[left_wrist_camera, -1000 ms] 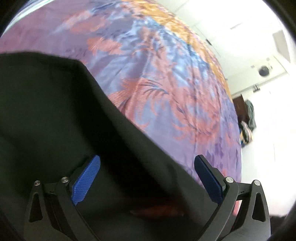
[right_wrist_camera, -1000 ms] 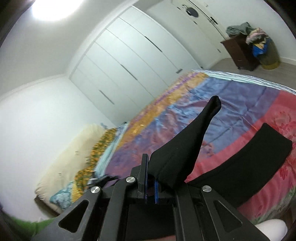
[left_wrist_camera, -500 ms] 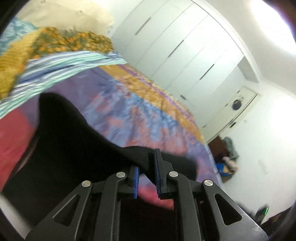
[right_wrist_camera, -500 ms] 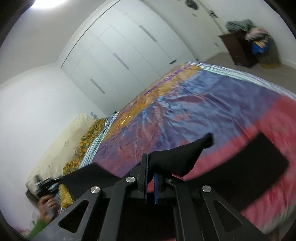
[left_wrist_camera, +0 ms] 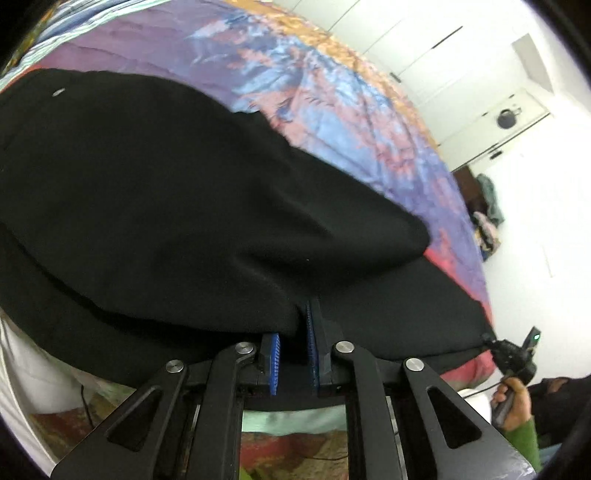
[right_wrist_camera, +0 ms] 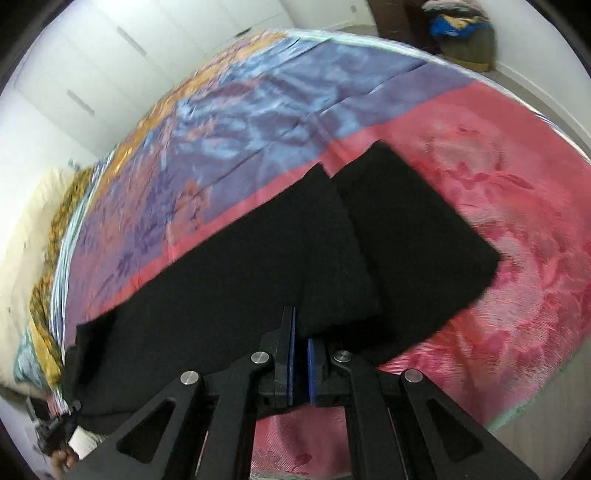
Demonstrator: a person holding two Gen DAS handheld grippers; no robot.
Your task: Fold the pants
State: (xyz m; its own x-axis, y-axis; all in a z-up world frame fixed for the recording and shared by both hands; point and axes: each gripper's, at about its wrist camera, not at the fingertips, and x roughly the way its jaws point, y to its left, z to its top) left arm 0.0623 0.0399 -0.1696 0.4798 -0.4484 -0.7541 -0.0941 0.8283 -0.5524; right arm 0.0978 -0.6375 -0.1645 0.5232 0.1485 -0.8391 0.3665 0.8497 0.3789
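Note:
The black pants (left_wrist_camera: 192, 206) lie across the near part of a colourful bedspread (left_wrist_camera: 332, 96). My left gripper (left_wrist_camera: 293, 334) is shut on the near edge of the pants, and the cloth bulges up in front of it. In the right wrist view the pants (right_wrist_camera: 236, 280) stretch to the left, with one leg (right_wrist_camera: 413, 236) flat on the pink part of the bedspread (right_wrist_camera: 517, 206). My right gripper (right_wrist_camera: 300, 338) is shut on a folded-over flap of the pants. The other gripper shows at the edge of each view.
White wardrobe doors (left_wrist_camera: 424, 40) line the far wall. A dark cabinet and a pile of clothes (right_wrist_camera: 461, 33) stand on the floor past the bed's far corner. Pillows (right_wrist_camera: 26, 229) lie at the head of the bed. The bed's near edge runs just under both grippers.
My left gripper, open a second ago, has shut on the pants. Both grippers have come down toward the bed, and the flap held high by the right gripper now lies low over the pants.

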